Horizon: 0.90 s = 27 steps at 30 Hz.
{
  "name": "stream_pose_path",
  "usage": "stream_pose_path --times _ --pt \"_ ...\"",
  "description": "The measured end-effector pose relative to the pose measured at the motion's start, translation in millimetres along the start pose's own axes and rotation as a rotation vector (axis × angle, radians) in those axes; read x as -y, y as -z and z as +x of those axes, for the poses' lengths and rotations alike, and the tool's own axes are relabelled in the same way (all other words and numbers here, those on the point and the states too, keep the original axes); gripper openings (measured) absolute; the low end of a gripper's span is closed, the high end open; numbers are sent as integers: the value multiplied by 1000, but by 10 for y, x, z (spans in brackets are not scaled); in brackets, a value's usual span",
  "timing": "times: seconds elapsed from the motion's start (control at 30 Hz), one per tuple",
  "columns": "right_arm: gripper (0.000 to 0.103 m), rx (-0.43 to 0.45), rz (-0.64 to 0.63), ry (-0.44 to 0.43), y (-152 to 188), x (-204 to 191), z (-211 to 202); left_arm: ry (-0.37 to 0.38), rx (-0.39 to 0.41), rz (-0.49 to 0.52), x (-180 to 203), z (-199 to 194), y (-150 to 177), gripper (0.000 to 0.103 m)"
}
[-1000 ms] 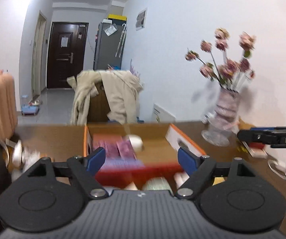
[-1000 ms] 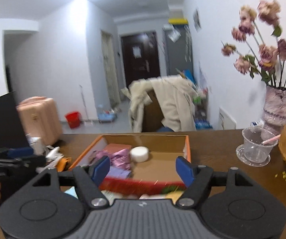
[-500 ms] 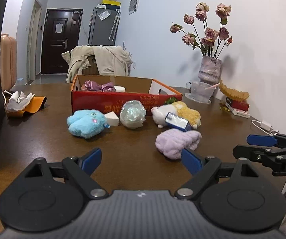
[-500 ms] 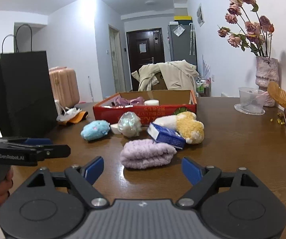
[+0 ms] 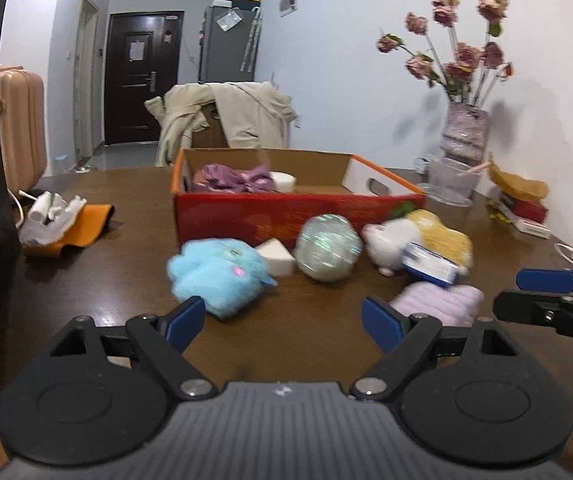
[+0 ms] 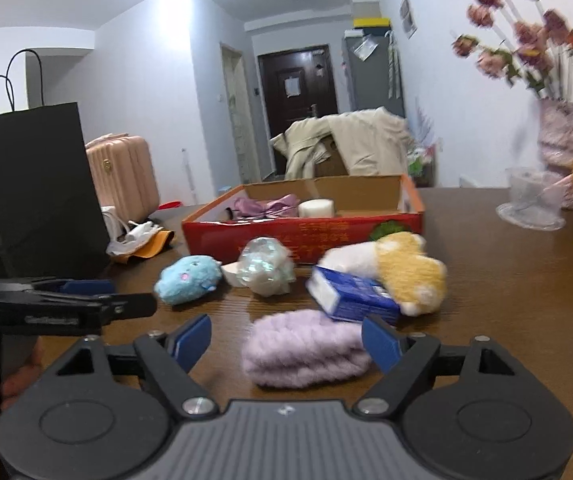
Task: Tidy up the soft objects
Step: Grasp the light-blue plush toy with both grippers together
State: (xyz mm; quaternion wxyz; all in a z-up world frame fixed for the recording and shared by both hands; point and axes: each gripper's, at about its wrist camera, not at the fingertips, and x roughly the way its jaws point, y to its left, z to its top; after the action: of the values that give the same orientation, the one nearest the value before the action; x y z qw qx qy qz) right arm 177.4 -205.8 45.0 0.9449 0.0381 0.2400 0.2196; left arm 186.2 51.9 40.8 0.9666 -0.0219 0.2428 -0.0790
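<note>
Left gripper (image 5: 284, 317) wide, empty, over desk (image 5: 118, 280), right gripper (image 6: 286, 338) closing around lilac pad (image 6: 300, 354), not yet gripping, red box (image 6: 302, 232) behind

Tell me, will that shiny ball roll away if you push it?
Probably a little. The shiny ball looks round but crinkly and faceted, so it may wobble and stop. The white wedge beside it and the red box behind would likely block it.

The glossy wooden worktop (image 6: 506, 280) is gleaming; the lilac cloth (image 6: 302, 350) at six o'clock is looking fuzzy, the cardboard box (image 6: 326, 236) matt.
</note>
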Motion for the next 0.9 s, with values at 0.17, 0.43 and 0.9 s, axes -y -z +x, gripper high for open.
stream_pose_path --times 0.17,0.43,0.9 --pt "61 -38 37 -122 -279 -178 468 3 1 -74 -506 325 -263 78" --pt "58 -130 203 -101 -335 -607 1458 86 -146 -224 -1164 1100 -487 66" --pt "36 -88 386 -109 -194 -682 1863 305 -158 -426 -1400 1054 -217 31"
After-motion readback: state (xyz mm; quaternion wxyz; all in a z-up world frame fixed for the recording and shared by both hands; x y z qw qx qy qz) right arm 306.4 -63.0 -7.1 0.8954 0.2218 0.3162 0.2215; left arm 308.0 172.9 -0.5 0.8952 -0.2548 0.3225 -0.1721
